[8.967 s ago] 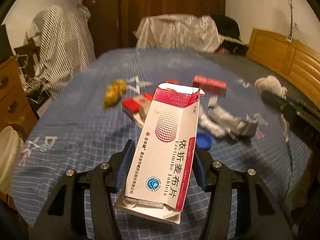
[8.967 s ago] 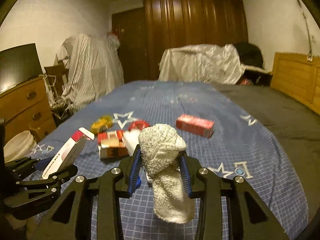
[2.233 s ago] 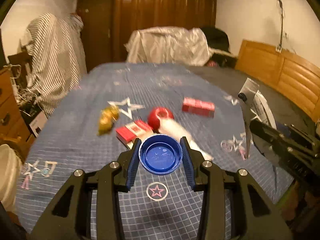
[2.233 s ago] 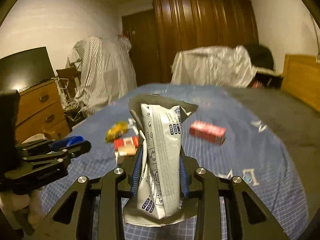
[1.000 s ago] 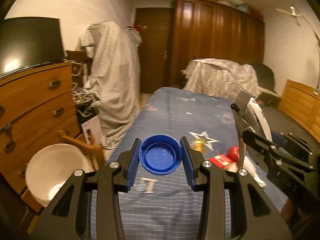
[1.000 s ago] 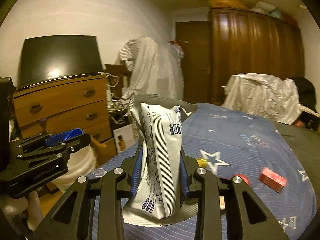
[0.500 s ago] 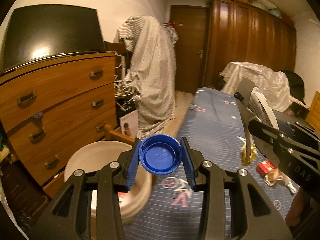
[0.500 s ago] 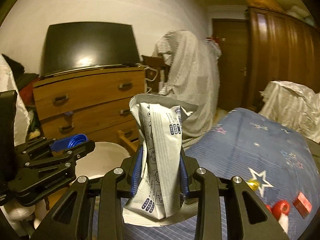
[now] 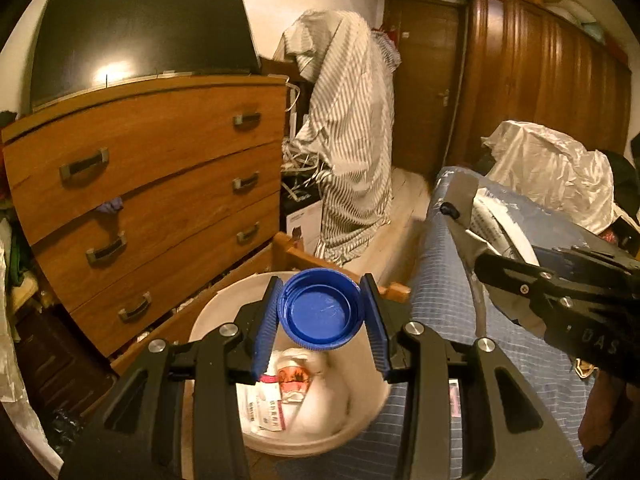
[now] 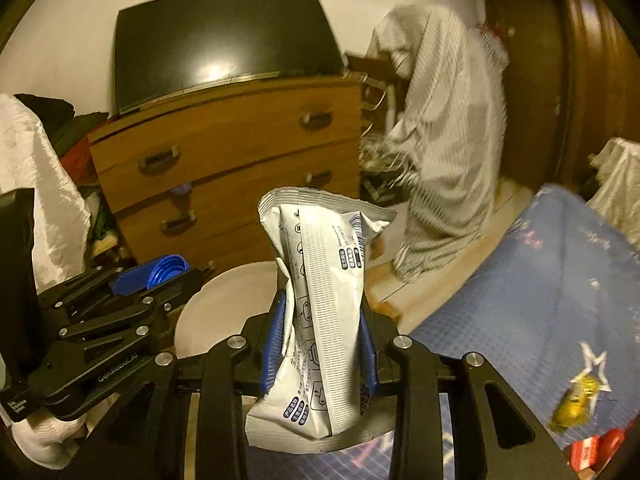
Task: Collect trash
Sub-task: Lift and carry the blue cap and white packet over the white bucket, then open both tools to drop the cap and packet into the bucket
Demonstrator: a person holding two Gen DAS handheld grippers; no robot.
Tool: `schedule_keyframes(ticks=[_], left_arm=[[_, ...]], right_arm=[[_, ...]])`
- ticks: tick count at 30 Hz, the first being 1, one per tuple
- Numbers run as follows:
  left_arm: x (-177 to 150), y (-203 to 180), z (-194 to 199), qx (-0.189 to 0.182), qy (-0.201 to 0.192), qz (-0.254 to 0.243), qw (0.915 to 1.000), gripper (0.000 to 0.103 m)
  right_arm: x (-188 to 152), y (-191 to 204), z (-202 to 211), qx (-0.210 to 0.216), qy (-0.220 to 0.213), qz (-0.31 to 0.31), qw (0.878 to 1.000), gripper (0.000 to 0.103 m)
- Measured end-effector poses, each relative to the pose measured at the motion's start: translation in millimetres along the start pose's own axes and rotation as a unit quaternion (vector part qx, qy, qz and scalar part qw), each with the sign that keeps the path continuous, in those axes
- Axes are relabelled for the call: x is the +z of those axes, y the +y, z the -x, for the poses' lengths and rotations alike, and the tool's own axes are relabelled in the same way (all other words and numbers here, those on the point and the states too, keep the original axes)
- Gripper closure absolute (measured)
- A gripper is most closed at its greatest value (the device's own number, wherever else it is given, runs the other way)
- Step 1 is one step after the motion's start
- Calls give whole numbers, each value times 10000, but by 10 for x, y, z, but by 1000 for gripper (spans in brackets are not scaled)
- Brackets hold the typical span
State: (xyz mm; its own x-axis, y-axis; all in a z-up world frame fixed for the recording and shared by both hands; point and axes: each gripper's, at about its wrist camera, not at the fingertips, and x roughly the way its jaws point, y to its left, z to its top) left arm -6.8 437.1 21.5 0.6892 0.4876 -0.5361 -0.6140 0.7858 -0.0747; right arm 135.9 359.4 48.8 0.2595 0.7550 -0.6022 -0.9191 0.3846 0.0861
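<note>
My left gripper (image 9: 322,312) is shut on a blue bottle cap (image 9: 322,310) and holds it above a white bucket (image 9: 224,308) that stands on the floor beside the bed. The bucket holds a medicine box (image 9: 266,404) and white cloth. My right gripper (image 10: 320,344) is shut on a silver-white foil wrapper (image 10: 324,312), held upright just right of the bucket (image 10: 224,304). The left gripper with the cap (image 10: 160,272) shows at the left of the right wrist view. The right gripper with the wrapper (image 9: 492,220) shows at the right of the left wrist view.
A wooden chest of drawers (image 9: 152,184) with a television (image 9: 140,36) on top stands behind the bucket. A striped cloth (image 9: 352,128) hangs further back. The blue bed (image 10: 552,288) is to the right, with a yellow wrapper (image 10: 576,400) and red items (image 10: 596,446) on it.
Both grippers have swung left and down from the bed towards the bucket. The cap is now over the bucket's opening. Both still hold their items.
</note>
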Motion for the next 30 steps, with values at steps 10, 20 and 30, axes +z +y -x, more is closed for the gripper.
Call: schedule_keyframes(ticks=[10,20,30], left_arm=[[-77,526,-648,-20,707,234,9972,65],[-351,803,-1131,54,1155,351,9927,65],[-344,832,-1181,30,1120,335,9931,64]], right_arm=[[106,110,-1098,488,1220,-18,9913,69],[-158,101,-1655,504,1687,-5,9844,68],[-162,37,-1715,543,1698,-1,9840,68]])
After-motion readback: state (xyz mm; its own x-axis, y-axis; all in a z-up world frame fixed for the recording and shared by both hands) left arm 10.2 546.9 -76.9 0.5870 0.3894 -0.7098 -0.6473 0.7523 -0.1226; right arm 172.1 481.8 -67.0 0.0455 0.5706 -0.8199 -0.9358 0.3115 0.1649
